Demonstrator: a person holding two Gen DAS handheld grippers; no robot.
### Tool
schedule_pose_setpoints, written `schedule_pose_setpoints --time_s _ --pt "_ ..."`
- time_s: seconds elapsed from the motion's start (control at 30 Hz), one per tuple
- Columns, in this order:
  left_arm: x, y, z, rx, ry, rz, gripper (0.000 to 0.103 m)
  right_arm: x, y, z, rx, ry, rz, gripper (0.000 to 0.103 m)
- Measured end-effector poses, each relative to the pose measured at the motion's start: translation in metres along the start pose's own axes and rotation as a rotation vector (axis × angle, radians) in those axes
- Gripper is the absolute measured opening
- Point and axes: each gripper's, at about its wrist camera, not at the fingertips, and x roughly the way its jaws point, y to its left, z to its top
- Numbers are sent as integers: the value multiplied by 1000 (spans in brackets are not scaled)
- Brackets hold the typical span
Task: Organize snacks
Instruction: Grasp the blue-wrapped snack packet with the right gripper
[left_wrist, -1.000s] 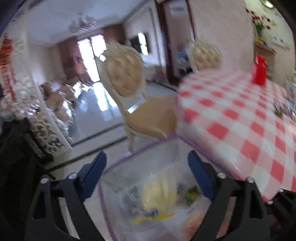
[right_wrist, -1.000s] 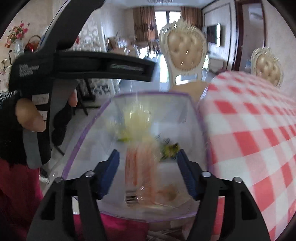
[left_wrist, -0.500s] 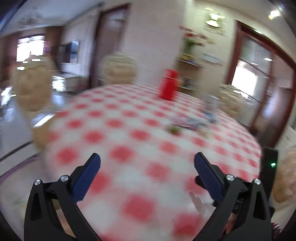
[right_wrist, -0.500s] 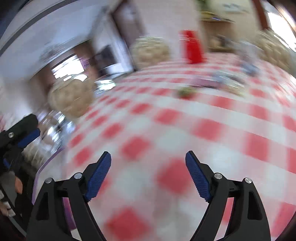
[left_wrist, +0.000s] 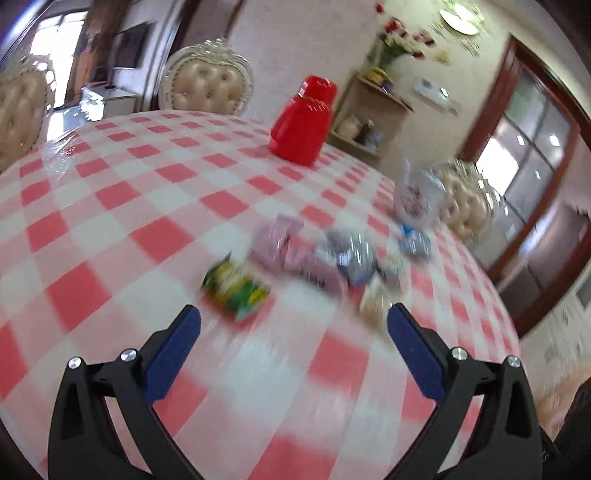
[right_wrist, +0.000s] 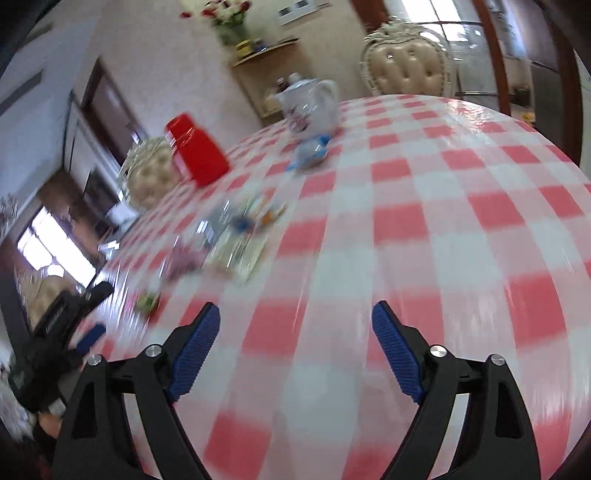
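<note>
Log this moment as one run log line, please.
left tongs: open, empty | right tongs: opening, empty | snack packets: loose on checkered table | green packet: nearest left tongs

- Table (left_wrist: 110, 206): fills centre and lower frame in both views.
- Snack packets (left_wrist: 295, 254): clustered on table, mid-frame in left view; left of centre in right view (right_wrist: 229, 236).
- Jug (left_wrist: 301, 125): on table, behind packets, upper centre.
- Teapot (right_wrist: 310, 105): on table, upper centre of right view.
- Chair (left_wrist: 207, 86): behind table, upper left.
</note>
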Motion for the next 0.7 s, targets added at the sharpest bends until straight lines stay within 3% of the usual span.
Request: schedule_pose_setpoints --time_s 0.1,0.2,0.33,0.47,0.57,0.7 --pt "4 4 8 -21 -93 -4 101 35 -15 37 21 -24 -39 87" --pt "8 9 6 67 -123 51 101 79 -31 73 24 -25 -82 87" --pt "-8 32 12 -91 -190 10 101 147 -49 126 39 -2 -133 87" --pt "-19 46 15 -148 -209 14 101 203 -48 171 22 0 -171 87" --pt "-21 58 16 -218 -226 23 101 254 -37 200 -19 55 -265 87" --pt "-12 64 15 -255 -181 31 101 303 -26 215 -116 133 -367 87"
